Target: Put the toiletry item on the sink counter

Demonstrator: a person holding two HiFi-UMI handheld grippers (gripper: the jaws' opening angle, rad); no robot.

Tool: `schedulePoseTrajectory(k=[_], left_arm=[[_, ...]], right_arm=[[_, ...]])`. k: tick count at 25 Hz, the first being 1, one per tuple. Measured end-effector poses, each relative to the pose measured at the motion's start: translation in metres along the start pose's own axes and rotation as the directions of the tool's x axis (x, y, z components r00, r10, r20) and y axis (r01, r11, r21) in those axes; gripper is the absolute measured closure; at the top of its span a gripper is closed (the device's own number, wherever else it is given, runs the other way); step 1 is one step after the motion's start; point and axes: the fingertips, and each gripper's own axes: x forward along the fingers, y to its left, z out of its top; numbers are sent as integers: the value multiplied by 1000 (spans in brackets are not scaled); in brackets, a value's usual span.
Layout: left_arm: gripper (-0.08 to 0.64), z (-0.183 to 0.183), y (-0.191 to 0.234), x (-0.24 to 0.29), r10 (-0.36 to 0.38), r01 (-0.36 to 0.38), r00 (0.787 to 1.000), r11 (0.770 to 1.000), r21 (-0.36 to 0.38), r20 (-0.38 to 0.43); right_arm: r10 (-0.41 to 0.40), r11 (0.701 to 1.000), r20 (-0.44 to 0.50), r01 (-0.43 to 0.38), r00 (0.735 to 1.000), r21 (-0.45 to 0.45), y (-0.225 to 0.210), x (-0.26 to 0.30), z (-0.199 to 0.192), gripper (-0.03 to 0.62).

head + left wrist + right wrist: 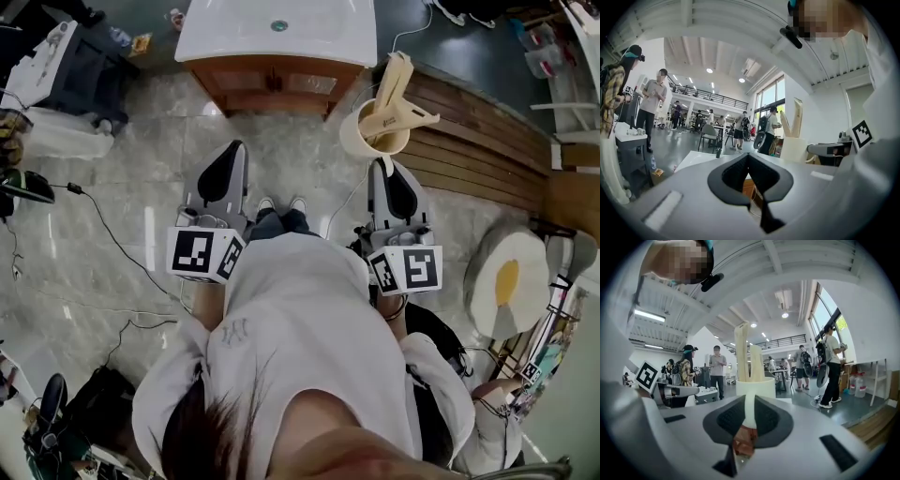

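— When the scene is viewed from the head camera, where is the toiletry item found?

— A cream cup (pixel 368 141) is seen clamped in the right claw (pixel 384 167). Its wall is pinched between the two jaws. This is confirmed in the right gripper view, where a pale strip of the cup is caught between the black pads (pixel 769 420). Tall cream pieces (pixel 397 89) are stood in the cup and are tilted toward the upper right in the head view.

— Has the cup been set down anywhere?

— No. It is held off the floor, and it is seen against the edge where the grey marble tiles (pixel 122 178) are met by wooden planks (pixel 487 141). The white sink worktop (pixel 230 37) is seen further ahead, well apart from the cup. A round drain (pixel 278 25) is set in its basin, and a wooden cabinet (pixel 277 82) is fitted beneath it.

— And how is the other claw held?

— The left claw (pixel 234 148) is held beside the right one. Its jaws are closed tip to tip, and nothing is caught between them.

— What else can be made out?

— A pair of shoes (pixel 281 204) is seen between the two claws. A cushion (pixel 506 281) shaped like a fried egg is laid on the floor at the right. People are seen standing about a large hall in both gripper views.
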Motion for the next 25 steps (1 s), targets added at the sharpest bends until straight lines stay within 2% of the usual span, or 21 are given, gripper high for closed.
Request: schedulePoseTrajectory(k=[11,18,25], left_arm=[[552,5,-17,12,-40,40,999,999,21,0],[552,6,-21,22,-26,25,1000,999,32,13],[552,0,-10,23,11,-11,1000,1000,26,5]], right_arm=[[-2,1000,25,2,1000,-3,-8,-1,4,551],[31,999,29,-30,999,-35,-12,6,-1,554],[0,1000,3,0,1000,-20,-29,10,-9,554]])
